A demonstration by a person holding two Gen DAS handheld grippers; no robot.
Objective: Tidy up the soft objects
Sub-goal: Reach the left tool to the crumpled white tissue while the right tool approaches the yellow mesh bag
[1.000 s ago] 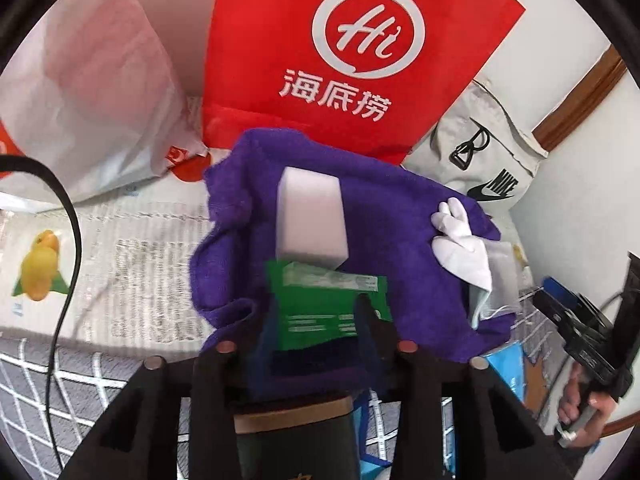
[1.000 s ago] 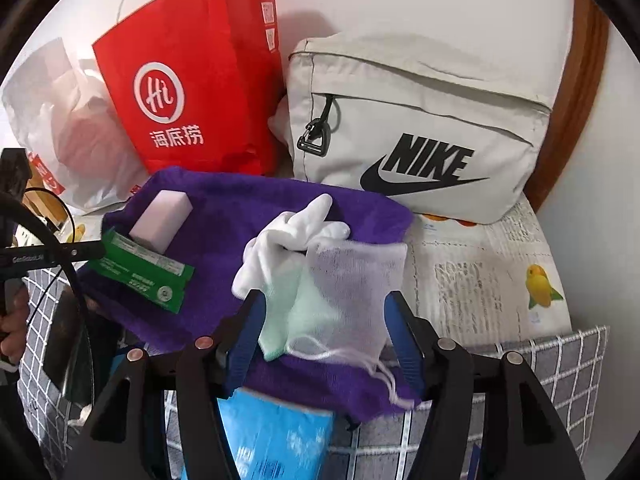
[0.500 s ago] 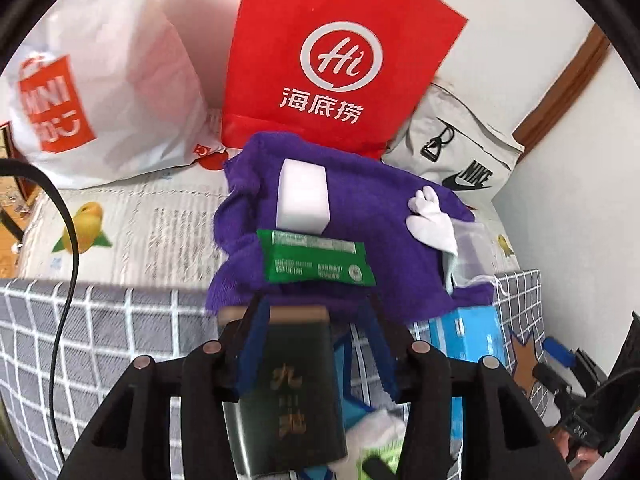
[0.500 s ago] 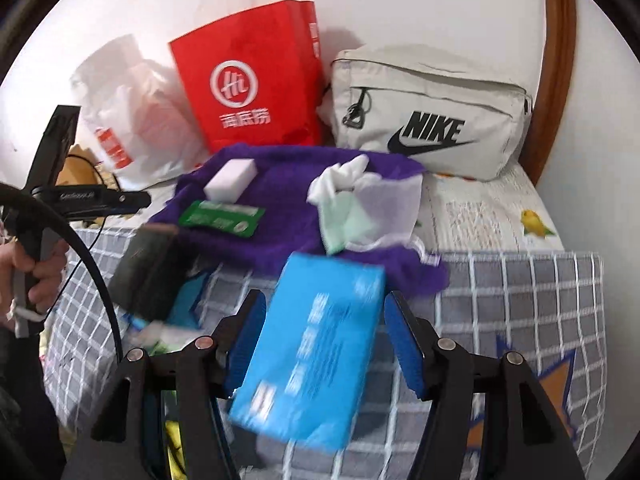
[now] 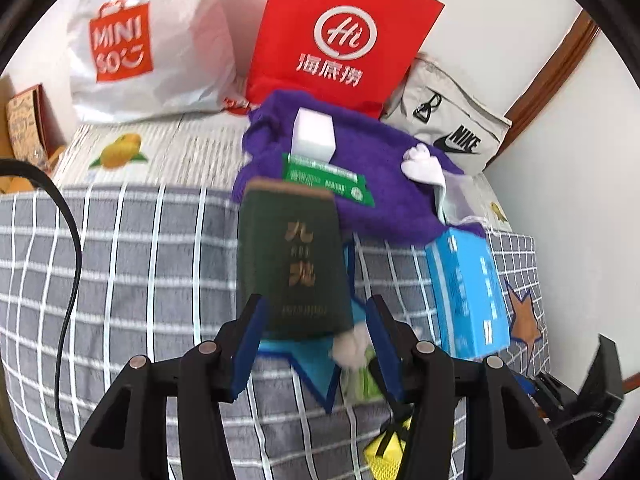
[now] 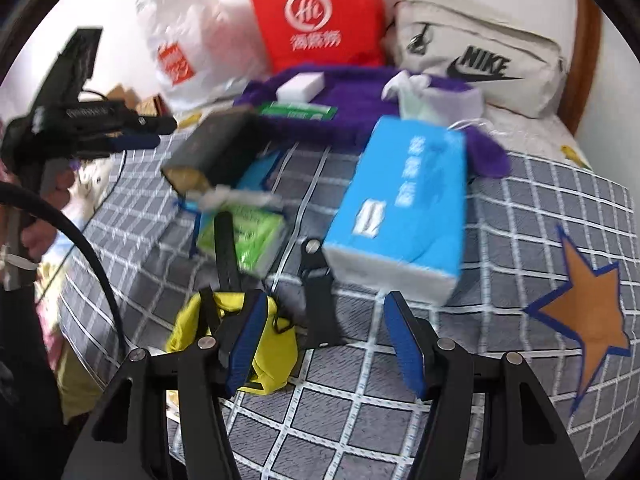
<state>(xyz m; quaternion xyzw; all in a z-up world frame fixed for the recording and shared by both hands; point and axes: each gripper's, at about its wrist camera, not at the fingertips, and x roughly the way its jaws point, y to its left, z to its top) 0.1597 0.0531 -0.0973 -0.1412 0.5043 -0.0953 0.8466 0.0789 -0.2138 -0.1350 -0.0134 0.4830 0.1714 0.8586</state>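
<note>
A purple towel (image 5: 380, 200) lies at the back of the bed and carries a white sponge (image 5: 312, 136), a green wipes pack (image 5: 328, 178), a white glove (image 5: 422, 164) and a mesh pouch (image 5: 456, 196). In front of it lie a dark green pack (image 5: 292, 256) and a blue tissue pack (image 6: 404, 204). My left gripper (image 5: 316, 340) straddles the dark pack's near end, its jaws opening and its pads not pressing on it. My right gripper (image 6: 326, 340) is open over a black strap (image 6: 316, 280), beside a yellow bag (image 6: 272, 352).
A red paper bag (image 5: 340, 32), a white Miniso bag (image 5: 140, 40) and a beige Nike bag (image 5: 452, 128) stand against the wall. A light green tissue pack (image 6: 248, 236) lies on the grey checked cover (image 5: 140, 280). A black cable (image 5: 72, 240) hangs at the left.
Both grippers have drawn back from the purple towel toward the front of the bed. The green wipes pack stays on the towel. The dark pack, blue tissue pack and yellow bag have come into view.
</note>
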